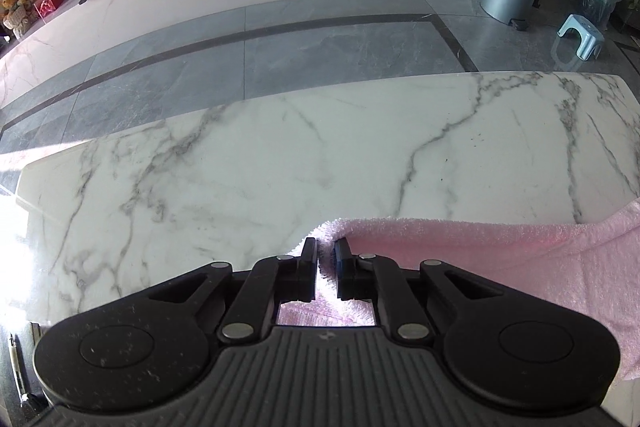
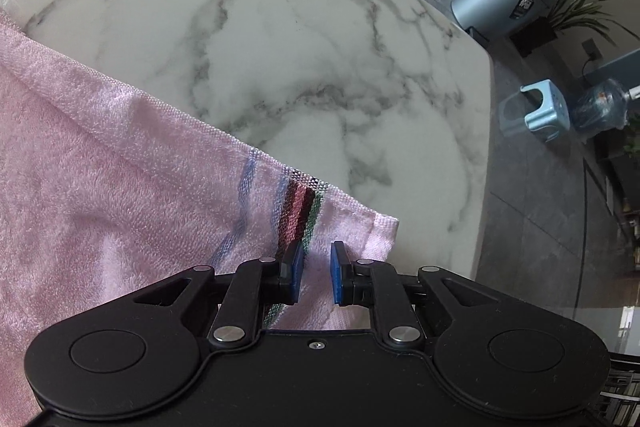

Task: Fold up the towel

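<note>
Both hand-held grippers, left (image 1: 327, 250) and right (image 2: 314, 254), pinch a fluffy pink striped towel (image 2: 100, 155).

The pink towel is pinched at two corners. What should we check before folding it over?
1. Left gripper clamped on the pink towel: ok, fabric fills the narrow gap.
2. Right gripper clamped: cannot tell, its jaws stand apart around the striped corner.
3. Marble table bare ahead: ok.
4. Top edge between the corners straight: ok.
5. Towel's lower part hanging free: cannot tell, hidden by the grippers.
</note>
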Motion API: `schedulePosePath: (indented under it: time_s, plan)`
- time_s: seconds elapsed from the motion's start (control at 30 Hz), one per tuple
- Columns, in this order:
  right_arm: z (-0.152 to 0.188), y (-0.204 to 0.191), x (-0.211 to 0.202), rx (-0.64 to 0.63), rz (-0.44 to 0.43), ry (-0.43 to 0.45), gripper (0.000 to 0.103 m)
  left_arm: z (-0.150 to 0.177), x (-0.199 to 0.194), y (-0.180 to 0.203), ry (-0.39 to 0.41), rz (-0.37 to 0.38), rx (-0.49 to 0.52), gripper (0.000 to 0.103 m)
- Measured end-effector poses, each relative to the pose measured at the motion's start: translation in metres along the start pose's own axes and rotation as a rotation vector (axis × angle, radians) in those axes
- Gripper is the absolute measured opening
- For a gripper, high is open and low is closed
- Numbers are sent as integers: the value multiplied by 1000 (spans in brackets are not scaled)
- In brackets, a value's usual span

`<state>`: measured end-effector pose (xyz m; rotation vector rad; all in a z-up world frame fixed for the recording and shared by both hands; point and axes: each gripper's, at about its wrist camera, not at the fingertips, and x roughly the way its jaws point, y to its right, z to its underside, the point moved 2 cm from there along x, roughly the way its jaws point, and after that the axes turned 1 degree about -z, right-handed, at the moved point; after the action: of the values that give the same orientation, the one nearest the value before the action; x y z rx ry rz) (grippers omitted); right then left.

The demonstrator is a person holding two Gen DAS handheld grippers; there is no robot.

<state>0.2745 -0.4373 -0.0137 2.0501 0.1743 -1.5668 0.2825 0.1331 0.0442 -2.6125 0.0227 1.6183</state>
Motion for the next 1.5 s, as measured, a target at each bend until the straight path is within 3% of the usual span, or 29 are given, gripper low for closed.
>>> schedulePosePath:
  time_s: [0.07,0.1,0.37,0.5,0.7,0.83,1.17,1.33,1.5]
  plan:
    - [-2,4,2,21,16,-3,13,4,-2,-4,11,-7,-12,44]
    - [-2,6,3,36,24,-7,13,5,-3,-6,16,-11,-18,47]
    - [3,15,-14,89,47,29,13,20,-12,-24,59,-40,-67,53]
    - [7,9,-29,69,37,44,13,6,-18,-25,84,-39,-112,63]
    - [18,-23,-46,-34,-83,40,13,-7,-26,-21,93,-39,-117,63]
    - [29,-52,-45,-125,-120,16,13,-17,-26,-28,100,-29,-212,63]
    - [28,-58,-34,-124,-142,-6,13,-28,-26,-6,122,-1,-46,63]
    - [26,-60,-34,-138,-138,-8,13,12,-2,37,47,58,187,61]
    - [25,-62,-34,-145,-133,-9,13,42,30,63,-46,84,273,61]
